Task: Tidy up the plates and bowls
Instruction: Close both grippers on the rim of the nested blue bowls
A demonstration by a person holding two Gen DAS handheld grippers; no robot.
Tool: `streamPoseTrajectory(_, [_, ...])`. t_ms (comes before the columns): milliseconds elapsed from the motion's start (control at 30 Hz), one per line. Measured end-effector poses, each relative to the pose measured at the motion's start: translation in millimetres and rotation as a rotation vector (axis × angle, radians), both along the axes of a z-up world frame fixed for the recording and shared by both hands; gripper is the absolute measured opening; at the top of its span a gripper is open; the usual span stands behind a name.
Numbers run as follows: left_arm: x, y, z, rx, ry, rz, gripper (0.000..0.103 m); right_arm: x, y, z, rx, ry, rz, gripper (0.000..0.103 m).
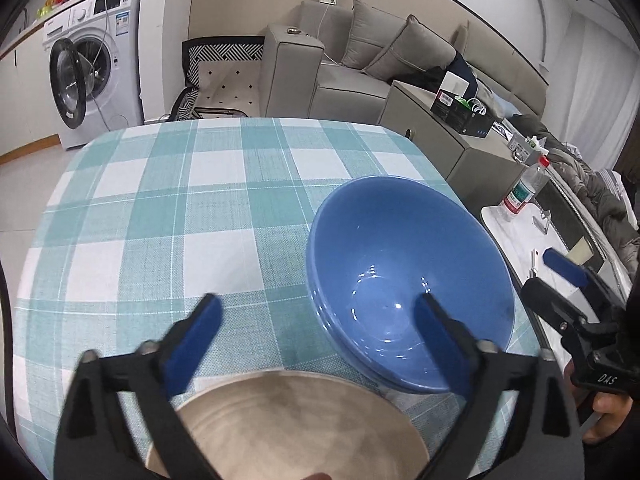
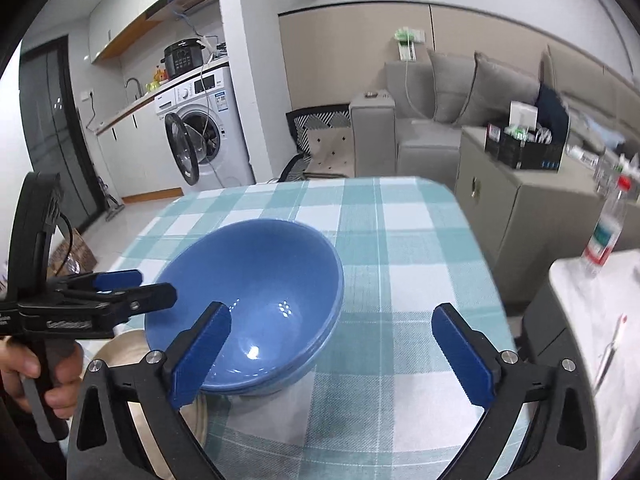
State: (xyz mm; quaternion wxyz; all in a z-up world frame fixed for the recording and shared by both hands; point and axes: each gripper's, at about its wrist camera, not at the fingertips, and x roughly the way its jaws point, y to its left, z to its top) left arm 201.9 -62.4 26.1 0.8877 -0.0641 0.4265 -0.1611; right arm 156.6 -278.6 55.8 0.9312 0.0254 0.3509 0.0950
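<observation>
Two blue bowls [image 1: 404, 264] sit nested on the checked tablecloth [image 1: 168, 208], seen also in the right wrist view [image 2: 256, 280]. A beige plate [image 1: 288, 428] lies at the near edge, right under my left gripper [image 1: 324, 344], which is open and empty above the plate and the bowls' left rim. My right gripper [image 2: 340, 356] is open and empty, its left finger over the bowls' near rim. The plate's edge [image 2: 124, 348] shows left of the bowls. The right gripper [image 1: 560, 280] appears at the right of the left wrist view; the left gripper [image 2: 128, 284] appears at the left of the right wrist view.
A white side table [image 1: 516, 240] with a plastic bottle [image 1: 524, 188] stands right of the table. A grey cabinet [image 1: 436, 132] and sofa [image 1: 360, 64] are behind. A washing machine [image 1: 92, 68] with open door is at the far left.
</observation>
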Motion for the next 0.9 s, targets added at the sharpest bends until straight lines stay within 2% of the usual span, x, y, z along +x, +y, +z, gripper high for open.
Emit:
streamPoseTrajectory(233, [5.5,-4.7,-4.1,0.004,0.006,-0.001,0.103,12.9,-13.4,-20.0,0.1,0.074,-0.023,0.102])
streamPoseTrajectory(533, [11.0,-14.8,-10.7,0.025,0.027,-0.007,0.103,21.3,-22.5,-32.2,0.18,0.123,-0.03,0.102])
streamPoseTrajectory(767, [12.6,-16.5,-11.7,0.028,0.027,-0.017,0.101,23.8,-15.5,-41.1,0.195,0.152,-0.009,0.102])
streamPoseTrajectory(833, [11.8,-17.6,-11.8,0.024,0.026,-0.03,0.098,23.7,-13.6,-42.6,0.2,0.158,-0.003,0.099])
streamPoseTrajectory(900, [11.8,-19.1,-12.5,0.01,0.035,-0.052,0.091,23.9,-11.5,-44.1,0.205,0.167,0.008,0.09])
